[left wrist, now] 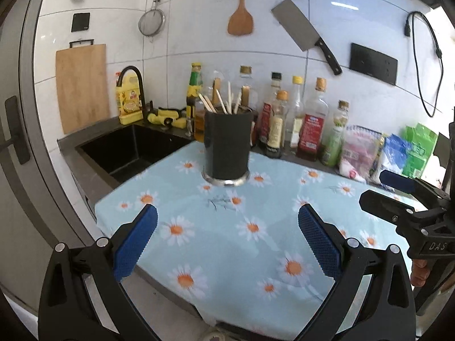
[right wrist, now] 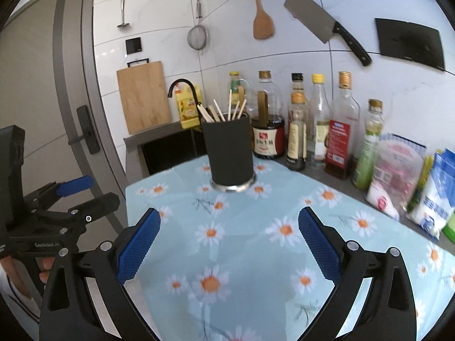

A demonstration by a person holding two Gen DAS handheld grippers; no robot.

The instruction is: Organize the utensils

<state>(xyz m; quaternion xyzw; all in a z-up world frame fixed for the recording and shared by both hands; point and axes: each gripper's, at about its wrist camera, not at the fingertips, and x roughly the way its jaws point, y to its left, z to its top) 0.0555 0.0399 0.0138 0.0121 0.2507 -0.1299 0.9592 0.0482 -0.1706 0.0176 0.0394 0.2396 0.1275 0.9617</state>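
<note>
A daisy-print worktop (left wrist: 227, 241) is carrying a holder (left wrist: 226, 145) of light, stiff chopsticks (left wrist: 219, 102), best pinched near their tops; both the left tool (left wrist: 227, 244) and right tool (right wrist: 229, 241) are hovering spread, empty.

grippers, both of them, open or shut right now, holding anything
Left gripper: open, holding nothing.
Right gripper: open, holding nothing.
</note>
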